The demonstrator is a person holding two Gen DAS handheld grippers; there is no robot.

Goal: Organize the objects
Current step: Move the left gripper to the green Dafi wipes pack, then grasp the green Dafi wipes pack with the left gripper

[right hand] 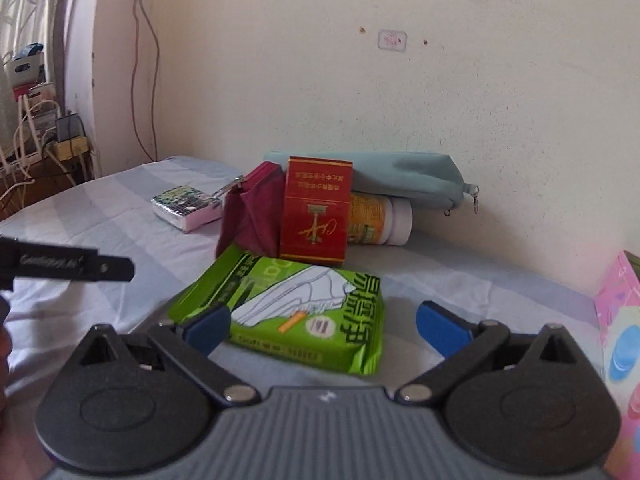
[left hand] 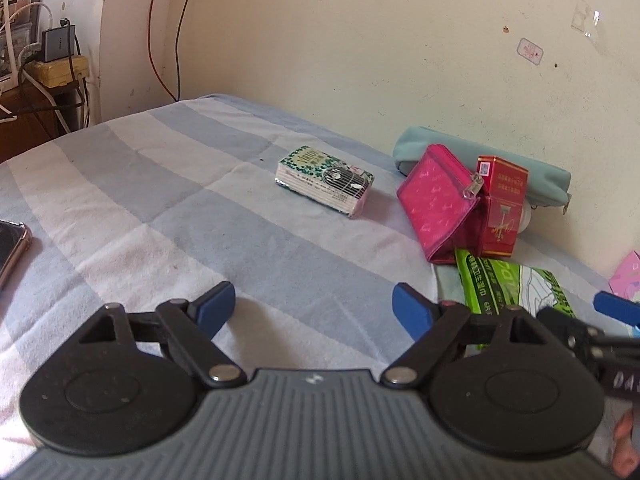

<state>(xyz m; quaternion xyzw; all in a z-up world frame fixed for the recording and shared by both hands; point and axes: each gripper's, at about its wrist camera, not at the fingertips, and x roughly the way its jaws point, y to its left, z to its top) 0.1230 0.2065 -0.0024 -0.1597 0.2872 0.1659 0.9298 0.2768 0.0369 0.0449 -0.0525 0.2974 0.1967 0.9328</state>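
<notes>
several small things are lying on a blue-and-white checked bed cover against a cream wall. a green tissue pack is lying flat just ahead of the right gripper, whose blue-padded jaws are standing spread wide and empty, the left pad sitting over the pack's near left corner, though contact cannot be told. directly beyond the pack, a red carton is standing upright with its print upside down. a pink zip pouch is leaning against the carton's left side. behind the carton a white-capped bottle is lying on its side, and a pale teal pencil case is resting above it along the wall. further left of the pouch, apart from the cluster, a foil-wrapped floral packet is lying flat, ahead of the left gripper. that gripper's jaws are also gaping wide, holding nothing, hovering over bare cover. a pink box is showing at the far right edge, and a phone at the far left edge.
</notes>
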